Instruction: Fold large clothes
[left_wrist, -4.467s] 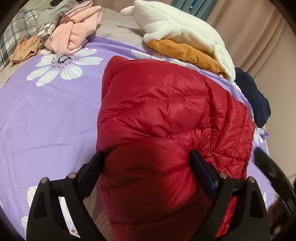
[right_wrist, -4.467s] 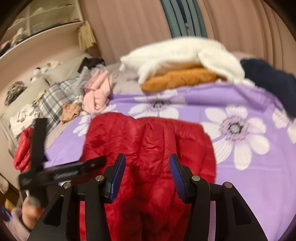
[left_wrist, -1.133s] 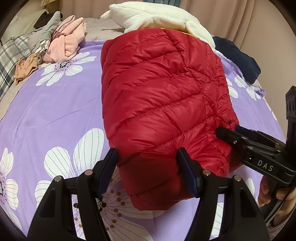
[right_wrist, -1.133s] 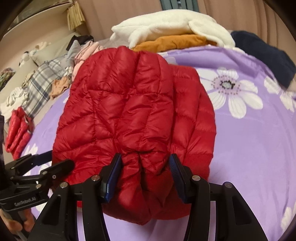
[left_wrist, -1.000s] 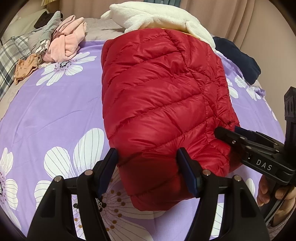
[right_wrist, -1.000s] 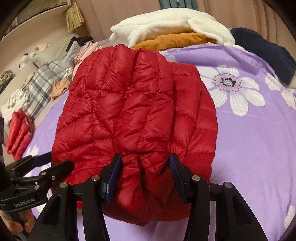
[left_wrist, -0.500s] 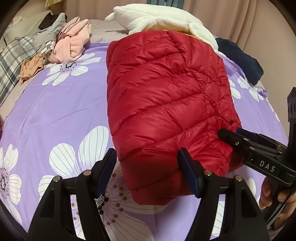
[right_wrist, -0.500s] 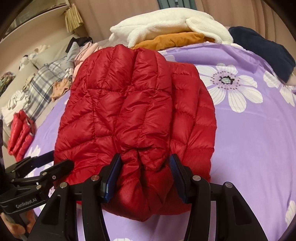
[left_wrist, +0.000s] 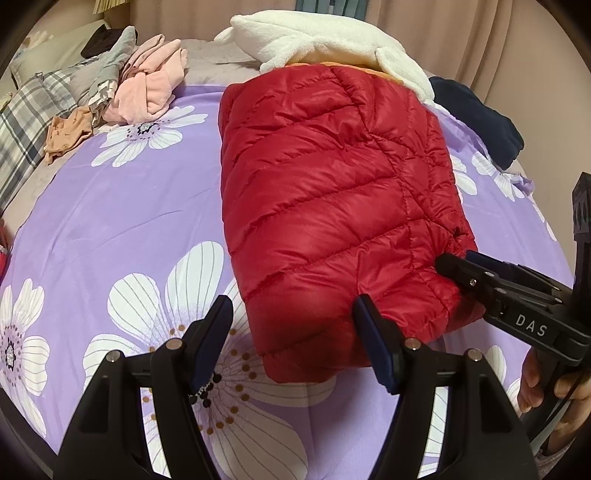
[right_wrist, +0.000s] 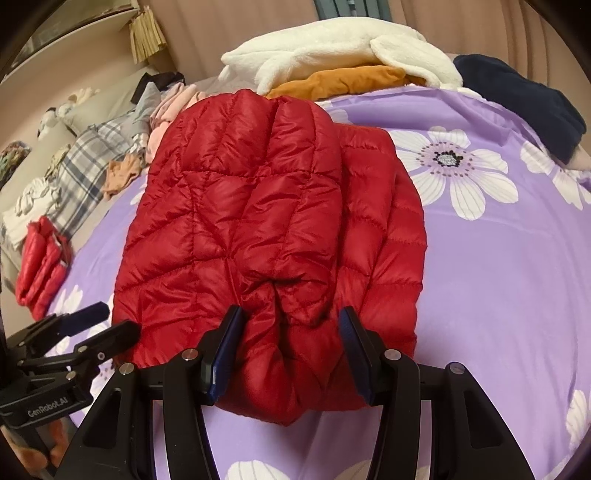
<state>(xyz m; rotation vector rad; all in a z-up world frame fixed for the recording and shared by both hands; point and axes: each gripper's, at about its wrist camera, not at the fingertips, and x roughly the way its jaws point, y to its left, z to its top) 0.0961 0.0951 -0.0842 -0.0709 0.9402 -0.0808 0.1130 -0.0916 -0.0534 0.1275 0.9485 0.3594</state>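
Note:
A red down jacket (left_wrist: 325, 177) lies folded in a thick bundle on the purple flowered bedsheet (left_wrist: 129, 206). My left gripper (left_wrist: 291, 332) straddles its near left corner with the fingers apart. A strip of sheet shows between the left finger and the jacket. My right gripper (right_wrist: 290, 343) is shut on the jacket's (right_wrist: 240, 206) near edge, and the fabric bunches between its blue pads. Each gripper also appears in the other view: the right gripper (left_wrist: 454, 266) at the jacket's right corner, the left gripper (right_wrist: 99, 332) at its left corner.
A white fleece (left_wrist: 325, 37) over an orange garment (right_wrist: 343, 83) lies just behind the jacket, with a navy garment (left_wrist: 476, 110) to its right. Pink clothes (left_wrist: 147, 88) and plaid fabric (left_wrist: 22, 122) lie far left. Another folded red jacket (right_wrist: 40, 258) sits by the bed's left edge.
The jacket, raised and half folded several seconds ago, now lies flat and folded. In the last second the left gripper's left finger has come clear of the jacket's edge; the right grip is unchanged.

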